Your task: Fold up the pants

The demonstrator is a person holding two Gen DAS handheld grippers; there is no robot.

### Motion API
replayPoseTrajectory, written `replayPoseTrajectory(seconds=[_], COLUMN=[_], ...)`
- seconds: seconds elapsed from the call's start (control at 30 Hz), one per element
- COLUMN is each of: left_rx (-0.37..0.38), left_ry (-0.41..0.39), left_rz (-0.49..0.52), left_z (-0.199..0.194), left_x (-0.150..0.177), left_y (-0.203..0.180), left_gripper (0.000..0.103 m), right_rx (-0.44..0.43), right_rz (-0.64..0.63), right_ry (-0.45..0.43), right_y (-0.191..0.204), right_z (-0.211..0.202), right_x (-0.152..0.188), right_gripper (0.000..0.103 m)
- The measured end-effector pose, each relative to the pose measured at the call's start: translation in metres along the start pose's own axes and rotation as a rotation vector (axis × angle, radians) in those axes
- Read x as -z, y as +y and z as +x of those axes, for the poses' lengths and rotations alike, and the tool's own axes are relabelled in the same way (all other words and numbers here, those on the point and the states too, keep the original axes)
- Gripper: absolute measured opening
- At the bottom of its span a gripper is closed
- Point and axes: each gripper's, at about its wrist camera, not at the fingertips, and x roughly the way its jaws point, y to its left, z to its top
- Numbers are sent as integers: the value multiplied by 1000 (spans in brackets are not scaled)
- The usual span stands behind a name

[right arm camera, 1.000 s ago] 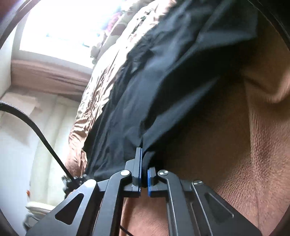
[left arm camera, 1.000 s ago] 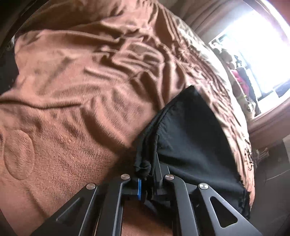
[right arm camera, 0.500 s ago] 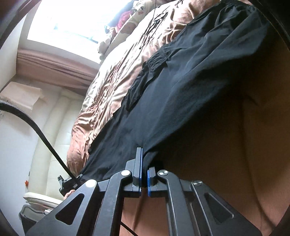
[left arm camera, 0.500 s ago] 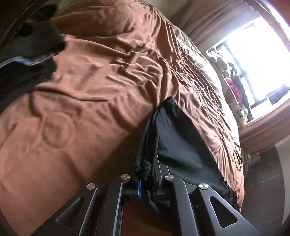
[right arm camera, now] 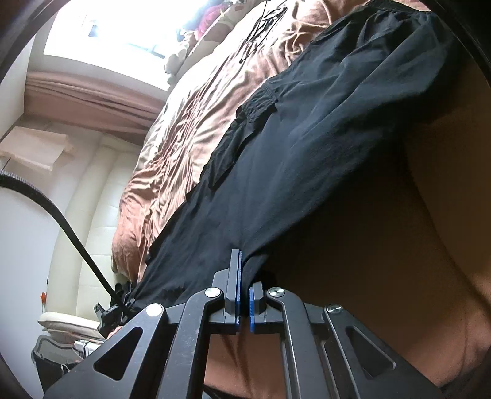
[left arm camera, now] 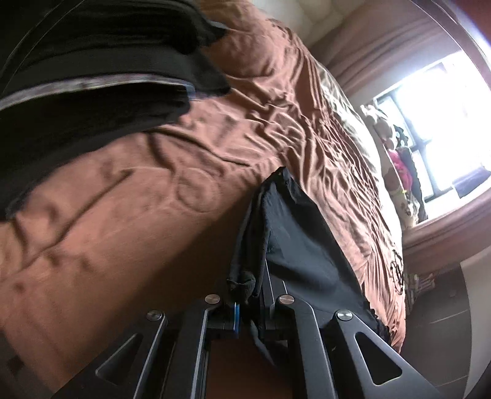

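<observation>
Black pants (right arm camera: 307,147): stretched across centre of right wrist view, lifted over brown bedspread (right arm camera: 196,129), cargo pocket toward upper middle. Right gripper (right arm camera: 244,307), bottom centre: jaws pressed together, pinching pants edge. Left gripper (left arm camera: 248,310), bottom centre of left wrist view: jaws nearly closed, clamping bunched pants fabric (left arm camera: 294,245) running up to centre. Stack of dark clothes (left arm camera: 92,76), upper left, on bedspread (left arm camera: 153,214). Bright window (left arm camera: 435,122), right edge. Black cable (right arm camera: 61,221), left side of right wrist view.

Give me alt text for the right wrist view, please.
The right gripper has its jaws shut on an edge of the black pants, which stretch away lifted above a brown bedspread. A bright window and a black cable lie to the left.
</observation>
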Motion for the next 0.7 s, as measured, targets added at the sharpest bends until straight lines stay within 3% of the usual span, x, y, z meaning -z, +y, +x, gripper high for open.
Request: replayPoseTrajectory(seconds=[0.4,0.7], left_rx=[-3,-19], left_ry=[-5,-4], left_rz=[-32,-64], left_z=[-35,-41], left_x=[6,2], left_y=[52,80], left_gripper=[9,9], right_rx=[12,28], right_rz=[1,-20], right_ry=[49,84], right_y=[8,14], right_z=[3,5], right_x=[12,17], right_gripper=[1,1])
